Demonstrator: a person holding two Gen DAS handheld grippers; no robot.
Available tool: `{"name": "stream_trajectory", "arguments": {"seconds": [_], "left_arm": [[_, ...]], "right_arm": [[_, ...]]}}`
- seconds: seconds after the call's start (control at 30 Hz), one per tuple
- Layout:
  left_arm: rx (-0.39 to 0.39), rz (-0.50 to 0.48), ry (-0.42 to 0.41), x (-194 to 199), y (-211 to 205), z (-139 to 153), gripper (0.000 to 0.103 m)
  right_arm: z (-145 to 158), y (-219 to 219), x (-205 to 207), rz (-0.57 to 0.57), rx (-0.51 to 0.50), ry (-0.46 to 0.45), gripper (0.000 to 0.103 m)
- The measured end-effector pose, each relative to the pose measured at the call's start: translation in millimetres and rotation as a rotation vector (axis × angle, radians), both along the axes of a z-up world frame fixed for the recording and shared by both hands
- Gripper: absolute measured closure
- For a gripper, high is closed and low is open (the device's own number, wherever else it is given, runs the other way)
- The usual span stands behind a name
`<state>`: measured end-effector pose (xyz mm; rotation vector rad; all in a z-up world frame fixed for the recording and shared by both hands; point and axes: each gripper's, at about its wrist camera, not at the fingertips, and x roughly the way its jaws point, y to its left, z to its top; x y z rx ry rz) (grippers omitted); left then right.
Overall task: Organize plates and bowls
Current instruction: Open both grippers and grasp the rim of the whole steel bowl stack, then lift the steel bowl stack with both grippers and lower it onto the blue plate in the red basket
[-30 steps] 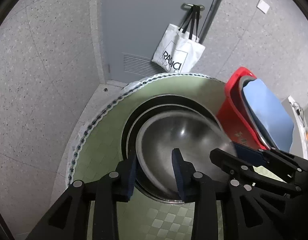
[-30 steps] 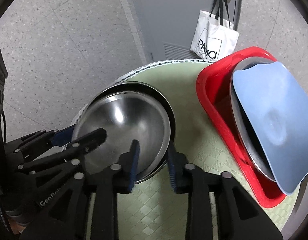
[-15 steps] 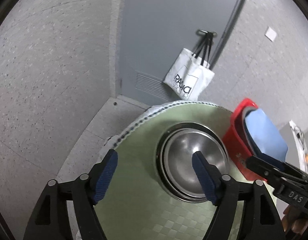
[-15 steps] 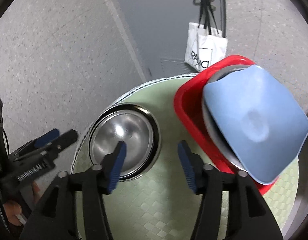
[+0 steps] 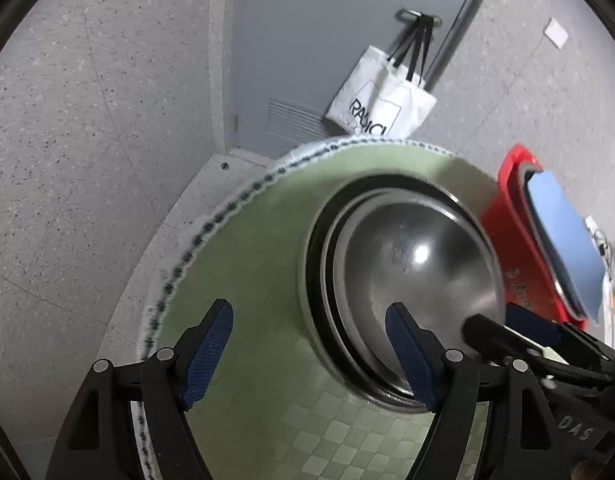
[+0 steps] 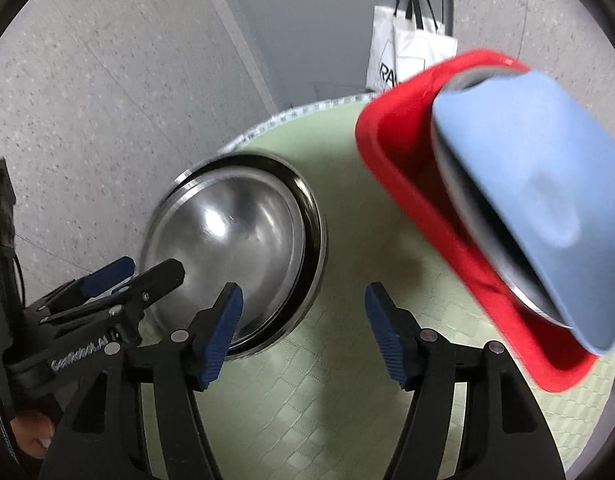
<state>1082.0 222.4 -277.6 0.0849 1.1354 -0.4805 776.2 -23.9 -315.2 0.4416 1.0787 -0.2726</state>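
A nested stack of steel bowls (image 5: 411, 276) sits on the round green table (image 5: 243, 280); it also shows in the right wrist view (image 6: 235, 240). My left gripper (image 5: 309, 354) is open and empty, its right finger over the stack's near rim. My right gripper (image 6: 303, 334) is open and empty, just right of the stack. A red basin (image 6: 411, 184) at the right holds a blue square plate (image 6: 535, 184) leaning over a steel plate (image 6: 463, 200); the basin also shows in the left wrist view (image 5: 519, 272).
A white tote bag (image 5: 381, 100) hangs on a grey door behind the table. The table's patterned edge (image 5: 187, 256) drops to a speckled floor at the left. The other gripper's fingers (image 5: 507, 340) reach in from the right of the left wrist view.
Both grippers let go of the top steel bowl, opened wide and lifted away; since half a second ago they have come back down close to the stack.
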Motion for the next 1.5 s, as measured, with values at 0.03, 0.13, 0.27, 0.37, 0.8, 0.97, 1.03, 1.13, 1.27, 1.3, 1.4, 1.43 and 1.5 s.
{"name": "stream_trajectory", "arguments": {"seconds": [0.03, 0.13, 0.27, 0.37, 0.8, 0.97, 1.03, 1.13, 1.27, 1.3, 1.4, 1.43, 1.5], "left_arm": [[0.008, -0.006, 0.005, 2, -3, -3, 0.037], [-0.035, -0.029, 0.036, 7, -10, -7, 0.065], [-0.013, -0.031, 0.003, 7, -10, -5, 0.068], [-0.016, -0.025, 0.001, 1, -7, -3, 0.068], [-0.069, 0.078, -0.109, -82, -2, 65, 0.069], [-0.089, 0.116, -0.190, -121, -32, 103, 0.070], [-0.104, 0.134, -0.203, -136, -50, 113, 0.069], [-0.115, 0.143, -0.221, -158, -83, 123, 0.069], [-0.147, 0.141, -0.210, -178, -130, 120, 0.071], [-0.151, 0.138, -0.205, -180, -142, 118, 0.071], [-0.145, 0.131, -0.185, -176, -173, 109, 0.071], [-0.142, 0.128, -0.179, -173, -183, 104, 0.071], [-0.128, 0.120, -0.158, -163, -195, 92, 0.071]], "right_arm": [[-5, -1, 2, 0.001, 0.008, 0.002, 0.038], [-18, -5, 6, 0.000, 0.073, 0.001, 0.040], [-17, 5, 12, 0.031, 0.041, 0.006, 0.060], [-17, 6, 13, 0.017, 0.027, 0.012, 0.068], [35, 10, -21, 0.079, 0.042, -0.091, 0.075], [70, -7, -40, 0.132, 0.030, -0.156, 0.075], [82, -20, -50, 0.152, 0.017, -0.178, 0.075], [98, -47, -65, 0.178, 0.005, -0.193, 0.075], [112, -85, -77, 0.197, -0.034, -0.197, 0.075], [114, -96, -79, 0.197, -0.043, -0.196, 0.075], [114, -126, -80, 0.195, -0.059, -0.182, 0.075], [113, -135, -80, 0.195, -0.058, -0.179, 0.075], [106, -154, -82, 0.192, -0.051, -0.162, 0.075]]}}
